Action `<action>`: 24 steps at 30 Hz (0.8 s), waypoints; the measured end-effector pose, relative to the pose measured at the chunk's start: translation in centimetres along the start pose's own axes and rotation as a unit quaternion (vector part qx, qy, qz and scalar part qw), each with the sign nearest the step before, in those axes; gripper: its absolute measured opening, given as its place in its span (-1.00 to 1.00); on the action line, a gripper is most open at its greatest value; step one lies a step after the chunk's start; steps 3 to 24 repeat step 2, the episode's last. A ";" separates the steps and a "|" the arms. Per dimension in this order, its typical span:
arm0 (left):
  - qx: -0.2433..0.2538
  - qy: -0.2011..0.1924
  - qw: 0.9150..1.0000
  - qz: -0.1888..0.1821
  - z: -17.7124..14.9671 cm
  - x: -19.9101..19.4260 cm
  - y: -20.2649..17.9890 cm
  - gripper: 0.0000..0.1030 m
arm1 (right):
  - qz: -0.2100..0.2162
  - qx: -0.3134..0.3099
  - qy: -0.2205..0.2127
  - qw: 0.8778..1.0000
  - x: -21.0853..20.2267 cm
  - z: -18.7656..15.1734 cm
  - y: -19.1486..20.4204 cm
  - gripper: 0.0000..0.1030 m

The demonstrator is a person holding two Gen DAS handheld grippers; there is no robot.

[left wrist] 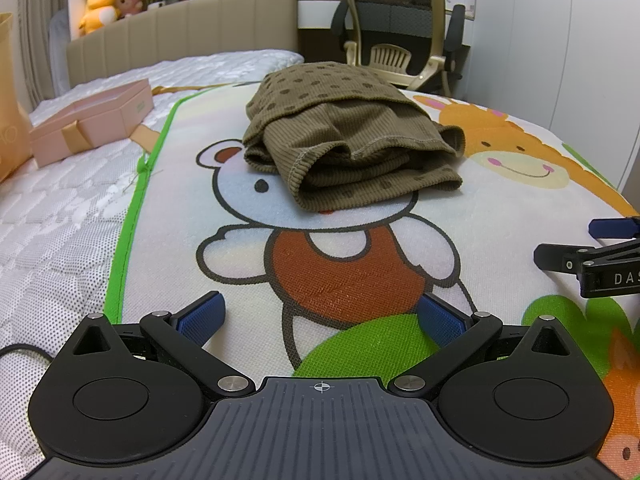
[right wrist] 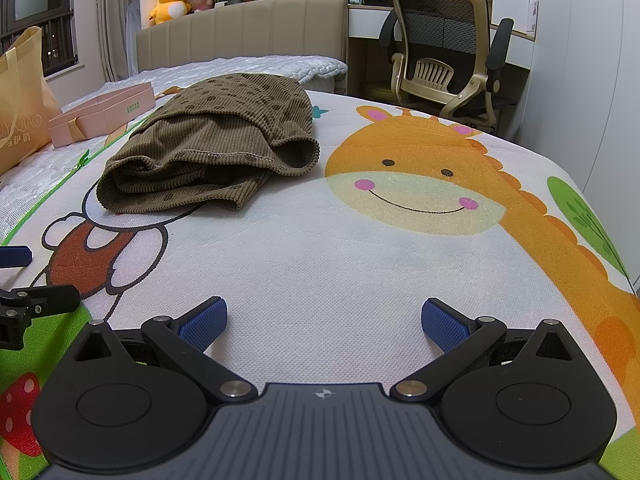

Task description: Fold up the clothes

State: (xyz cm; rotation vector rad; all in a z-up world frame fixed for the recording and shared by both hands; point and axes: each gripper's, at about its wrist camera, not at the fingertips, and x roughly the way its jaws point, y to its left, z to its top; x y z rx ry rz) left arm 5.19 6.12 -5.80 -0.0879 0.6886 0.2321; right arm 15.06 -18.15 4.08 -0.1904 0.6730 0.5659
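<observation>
A brown ribbed garment with dark dots (left wrist: pixel 344 140) lies folded in a loose bundle on the cartoon play mat (left wrist: pixel 360 272), over the bear's head. It also shows in the right wrist view (right wrist: pixel 212 148), ahead and to the left. My left gripper (left wrist: pixel 322 314) is open and empty, low over the mat, well short of the garment. My right gripper (right wrist: pixel 324 318) is open and empty, over the white part of the mat beside the giraffe. The right gripper shows at the right edge of the left wrist view (left wrist: pixel 592 256); the left gripper shows at the left edge of the right wrist view (right wrist: pixel 24 280).
A pink gift box (left wrist: pixel 92 124) lies on the white mattress (left wrist: pixel 52 216) left of the mat. A tan paper bag (right wrist: pixel 24 96) stands at far left. A headboard (left wrist: pixel 180 36) and an office chair (left wrist: pixel 400 32) are behind the bed. A wall (left wrist: pixel 560 40) is at right.
</observation>
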 end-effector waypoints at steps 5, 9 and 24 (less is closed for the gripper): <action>-0.002 -0.001 1.000 -0.002 0.0 0.0 0.1 1.00 | 0.000 0.000 0.000 1.000 0.0 0.0 0.0 1.00; -0.002 -0.001 1.000 -0.002 0.0 0.0 0.1 1.00 | 0.000 0.000 0.000 1.000 0.0 0.0 0.0 1.00; -0.002 -0.001 1.000 -0.002 0.0 0.0 0.1 1.00 | 0.000 0.000 0.000 1.000 0.0 0.0 0.0 1.00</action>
